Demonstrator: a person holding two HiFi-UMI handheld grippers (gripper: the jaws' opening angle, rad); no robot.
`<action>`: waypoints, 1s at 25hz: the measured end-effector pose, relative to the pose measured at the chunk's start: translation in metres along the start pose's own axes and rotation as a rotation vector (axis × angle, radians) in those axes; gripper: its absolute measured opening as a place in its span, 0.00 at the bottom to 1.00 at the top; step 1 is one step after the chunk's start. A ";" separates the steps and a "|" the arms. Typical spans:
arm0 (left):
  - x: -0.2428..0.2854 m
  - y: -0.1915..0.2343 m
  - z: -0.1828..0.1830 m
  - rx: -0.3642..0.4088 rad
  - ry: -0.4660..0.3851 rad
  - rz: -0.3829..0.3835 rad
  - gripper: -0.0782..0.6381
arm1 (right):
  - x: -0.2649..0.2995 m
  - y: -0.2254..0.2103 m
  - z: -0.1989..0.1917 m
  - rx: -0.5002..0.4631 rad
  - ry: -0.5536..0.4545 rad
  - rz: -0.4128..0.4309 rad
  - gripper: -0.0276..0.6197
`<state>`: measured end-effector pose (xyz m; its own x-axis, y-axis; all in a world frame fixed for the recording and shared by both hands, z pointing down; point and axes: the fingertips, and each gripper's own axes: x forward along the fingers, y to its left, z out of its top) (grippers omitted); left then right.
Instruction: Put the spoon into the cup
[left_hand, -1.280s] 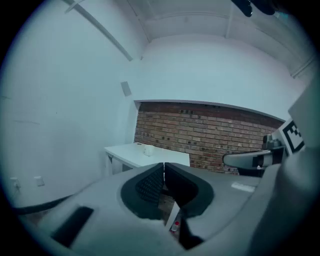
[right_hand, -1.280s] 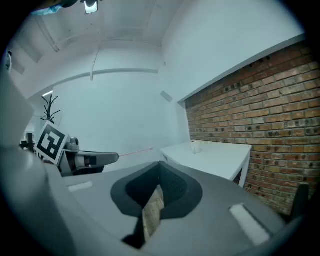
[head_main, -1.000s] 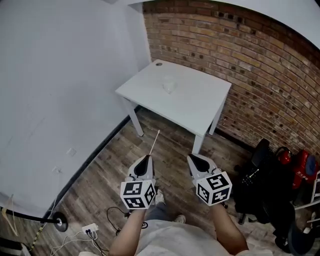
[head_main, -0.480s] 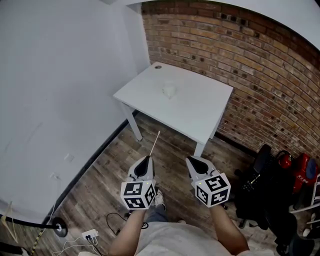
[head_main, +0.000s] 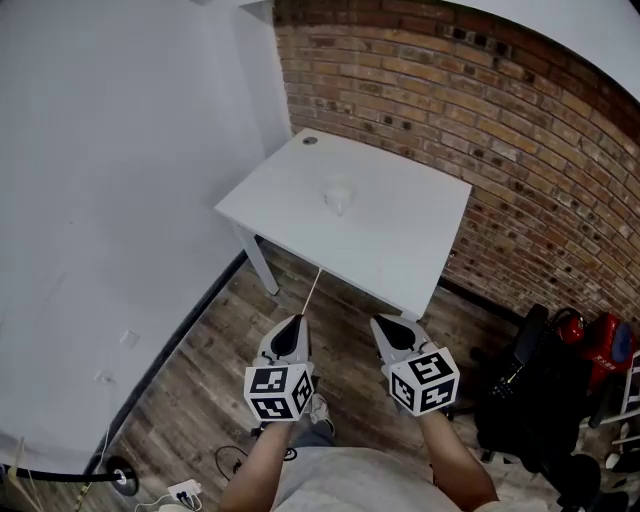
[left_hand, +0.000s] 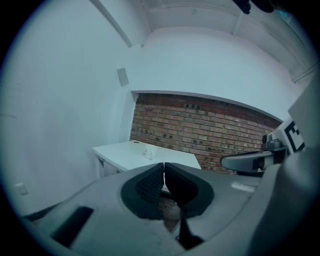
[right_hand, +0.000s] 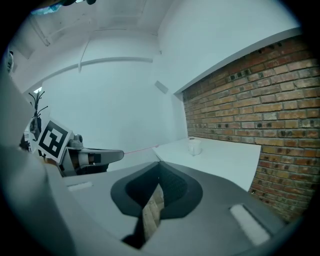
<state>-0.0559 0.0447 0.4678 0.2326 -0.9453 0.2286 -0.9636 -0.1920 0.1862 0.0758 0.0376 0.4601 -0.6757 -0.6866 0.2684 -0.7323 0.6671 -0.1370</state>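
A small white cup (head_main: 338, 197) stands near the middle of a white table (head_main: 400, 235) against the brick wall; it also shows far off as the cup (left_hand: 148, 153) and the cup (right_hand: 194, 145). My left gripper (head_main: 297, 320) is held over the wooden floor, short of the table's near edge, and is shut on a thin, pale spoon (head_main: 311, 289) that sticks forward toward the table. From the right gripper view the spoon (right_hand: 140, 149) reads as a thin pinkish line. My right gripper (head_main: 383, 322) is beside it, shut and empty.
A brick wall (head_main: 520, 150) runs behind the table and a white wall (head_main: 120, 180) on the left. A small dark round hole (head_main: 310, 141) marks the table's far corner. A black chair and bags (head_main: 535, 390) stand on the right. Cables and a power strip (head_main: 180, 490) lie at lower left.
The table has come nearer to both grippers; the spoon's tip now reaches its near edge in the head view. The grippers keep the same pose and grip.
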 end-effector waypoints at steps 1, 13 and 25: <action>0.008 0.006 0.002 0.000 0.001 -0.007 0.11 | 0.009 -0.003 0.002 0.000 0.003 -0.006 0.06; 0.087 0.062 0.036 -0.014 0.014 -0.104 0.11 | 0.099 -0.022 0.040 -0.006 0.029 -0.085 0.06; 0.124 0.100 0.051 -0.010 0.027 -0.167 0.11 | 0.151 -0.026 0.060 0.000 0.032 -0.143 0.06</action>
<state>-0.1300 -0.1051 0.4655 0.3925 -0.8931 0.2197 -0.9101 -0.3428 0.2328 -0.0121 -0.1012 0.4473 -0.5616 -0.7648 0.3158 -0.8207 0.5634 -0.0951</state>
